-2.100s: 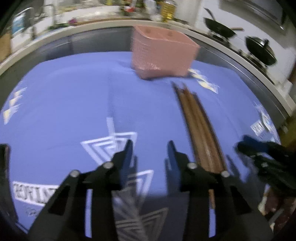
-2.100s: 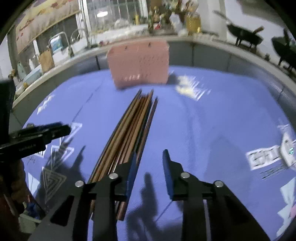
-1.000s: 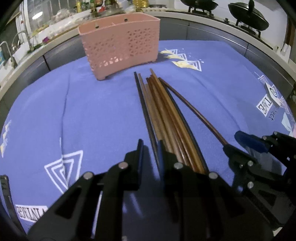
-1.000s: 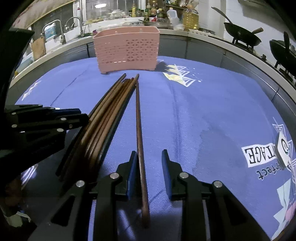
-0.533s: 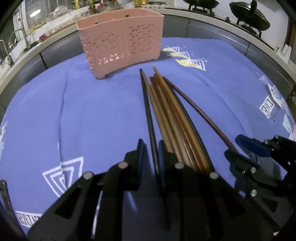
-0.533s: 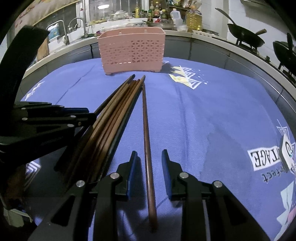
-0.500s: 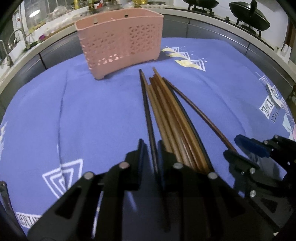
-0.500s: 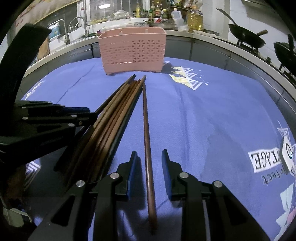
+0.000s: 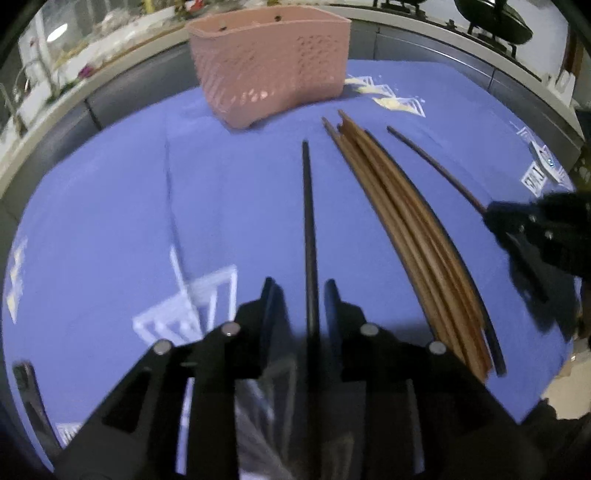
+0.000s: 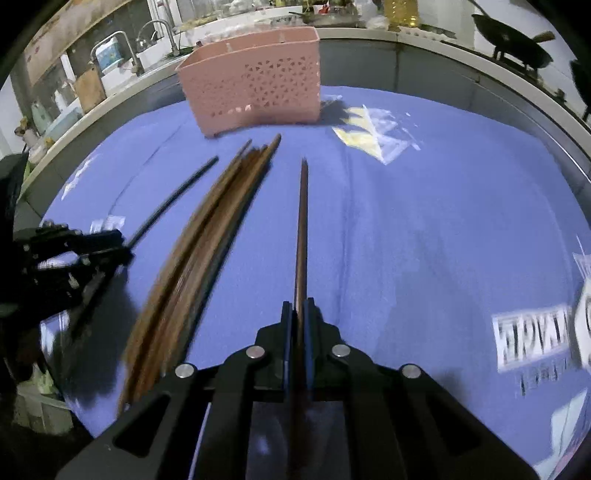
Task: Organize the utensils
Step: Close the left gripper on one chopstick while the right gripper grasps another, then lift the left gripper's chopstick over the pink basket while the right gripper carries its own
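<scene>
- What do the left tongs [image 9: 297, 291] have?
- A black stick [image 9: 308, 206] lies between the two sides, with a gap on each side. The tongs are opening and do not press on it. The stick points toward the pink basket [image 9: 269, 62] at the far end of the worktop.
- What is next to it?
- A bunch of brown sticks [image 9: 406, 221] lies on the blue cloth [image 9: 110, 203], a bit apart from the black stick. They point toward the basket too, and their tips stop short of it.
- And the right tongs [image 10: 298, 308]?
- They are pinched tight on one brown stick [image 10: 303, 221]. It pokes out straight ahead, away from the bunch, and its tip points toward the basket.
- Do the tongs see each other?
- Yes. Each one shows at the edge of the other's view, dark and a bit blurry.
- What is behind?
- A tap [image 10: 118, 40] on the left and a dark pan [image 10: 513, 33] on the right.
</scene>
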{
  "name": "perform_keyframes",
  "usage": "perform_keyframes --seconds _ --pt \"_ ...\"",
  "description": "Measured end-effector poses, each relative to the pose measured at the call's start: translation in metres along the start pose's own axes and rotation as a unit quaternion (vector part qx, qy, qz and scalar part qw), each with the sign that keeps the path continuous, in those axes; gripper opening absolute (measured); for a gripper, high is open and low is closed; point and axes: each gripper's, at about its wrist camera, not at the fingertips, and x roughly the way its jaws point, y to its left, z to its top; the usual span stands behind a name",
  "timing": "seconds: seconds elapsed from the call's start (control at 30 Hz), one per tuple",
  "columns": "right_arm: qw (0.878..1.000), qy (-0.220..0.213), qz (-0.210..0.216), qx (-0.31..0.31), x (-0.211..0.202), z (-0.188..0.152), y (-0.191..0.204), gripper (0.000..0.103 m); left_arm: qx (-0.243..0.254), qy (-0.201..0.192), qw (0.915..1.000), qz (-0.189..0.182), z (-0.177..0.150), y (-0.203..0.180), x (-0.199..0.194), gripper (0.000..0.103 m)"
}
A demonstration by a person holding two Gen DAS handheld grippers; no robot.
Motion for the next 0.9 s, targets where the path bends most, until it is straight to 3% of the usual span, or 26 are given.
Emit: perform_keyframes --seconds 0.17,0.23,0.37,0.5,0.7,0.9 --pt "1.0 0.015 0.007 -0.007 0.031 0.05 0.001 0.008 0.024 0.004 0.9997 -0.007 0.041 -0.004 0.023 0.024" --pt "0.999 0.025 0.022 0.001 0.039 0.064 -0.002 0.008 0.025 0.004 0.9989 -0.039 0.056 -0.002 0.031 0.006" --pt "0.997 0.042 0.067 0.018 0.044 0.074 -0.009 0.005 0.018 0.006 0.9985 -0.051 0.064 0.004 0.033 0.005" --pt "0.993 -0.026 0.112 0.013 0.001 0.074 -0.008 0.005 -0.005 -0.05 0.9947 -0.09 0.067 0.021 -0.013 0.005" --pt "0.975 -0.158 0.159 0.003 -0.076 0.09 -0.01 0.005 -0.03 -0.161 0.9771 -0.136 0.08 0.048 -0.105 0.005" --pt "0.95 -0.253 0.183 0.005 -0.128 0.163 -0.007 0.005 -0.032 -0.256 0.9574 -0.13 0.119 0.075 -0.18 0.005"
